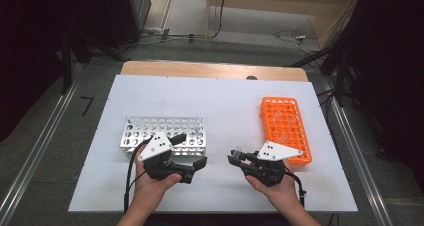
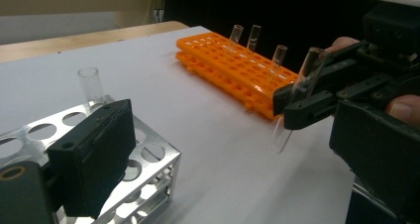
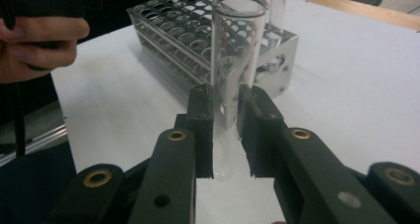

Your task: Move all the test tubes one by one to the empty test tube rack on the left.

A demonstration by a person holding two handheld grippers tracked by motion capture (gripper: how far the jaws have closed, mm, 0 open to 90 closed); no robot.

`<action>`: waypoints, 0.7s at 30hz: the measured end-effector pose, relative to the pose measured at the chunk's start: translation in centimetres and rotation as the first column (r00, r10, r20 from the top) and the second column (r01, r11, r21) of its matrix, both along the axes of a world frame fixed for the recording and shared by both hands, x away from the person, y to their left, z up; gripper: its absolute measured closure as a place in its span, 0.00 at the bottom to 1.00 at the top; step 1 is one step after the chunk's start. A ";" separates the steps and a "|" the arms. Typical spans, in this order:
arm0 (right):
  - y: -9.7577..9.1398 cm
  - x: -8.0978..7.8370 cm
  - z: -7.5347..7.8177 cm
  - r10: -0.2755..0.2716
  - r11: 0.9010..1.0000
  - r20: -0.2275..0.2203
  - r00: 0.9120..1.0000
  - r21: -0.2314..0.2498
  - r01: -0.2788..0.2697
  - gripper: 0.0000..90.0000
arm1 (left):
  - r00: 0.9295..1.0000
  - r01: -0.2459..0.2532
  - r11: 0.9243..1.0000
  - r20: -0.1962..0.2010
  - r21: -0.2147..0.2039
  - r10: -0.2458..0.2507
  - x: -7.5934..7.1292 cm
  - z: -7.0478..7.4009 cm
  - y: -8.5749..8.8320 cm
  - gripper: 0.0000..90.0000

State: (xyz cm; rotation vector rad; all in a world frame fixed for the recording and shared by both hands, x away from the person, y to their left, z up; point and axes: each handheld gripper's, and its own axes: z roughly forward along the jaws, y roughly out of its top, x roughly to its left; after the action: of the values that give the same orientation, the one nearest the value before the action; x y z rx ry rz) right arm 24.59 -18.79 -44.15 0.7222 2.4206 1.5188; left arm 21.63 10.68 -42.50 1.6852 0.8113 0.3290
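My right gripper (image 1: pixel 235 157) (image 3: pixel 225 105) is shut on a clear glass test tube (image 3: pixel 236 45) (image 2: pixel 298 87), gripping it low on its length and holding it upright just above the white sheet. The same gripper (image 2: pixel 297 102) also appears in the left gripper view, between the two racks. A silver metal rack (image 1: pixel 150 128) (image 3: pixel 168 35) (image 2: pixel 163 159) holds one tube (image 1: pixel 199 120) (image 2: pixel 90 83) (image 3: pixel 277 6) at its far right corner. My left gripper (image 1: pixel 190 150) (image 2: pixel 233 117) stands open with nothing between its jaws, at the metal rack's near edge.
An orange rack (image 1: pixel 285 131) (image 2: pixel 218 55) lies on the right of the white sheet (image 1: pixel 225 101) and holds three upright tubes (image 2: pixel 254 35). A wooden table edge (image 1: pixel 210 70) runs along the far side. Cables lie on the floor beyond.
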 end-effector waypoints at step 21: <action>2.4 -0.6 -1.1 0.067 0.997 -0.020 0.998 -0.027 -0.068 0.82 | 0.996 0.090 0.996 -0.013 0.030 -0.090 -0.4 0.3 -3.5 0.47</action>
State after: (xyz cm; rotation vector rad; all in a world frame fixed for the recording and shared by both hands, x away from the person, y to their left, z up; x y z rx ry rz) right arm 24.00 -16.41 -45.25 0.6587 2.4989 1.5058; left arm 21.21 7.19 -42.19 1.7476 0.7397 0.2712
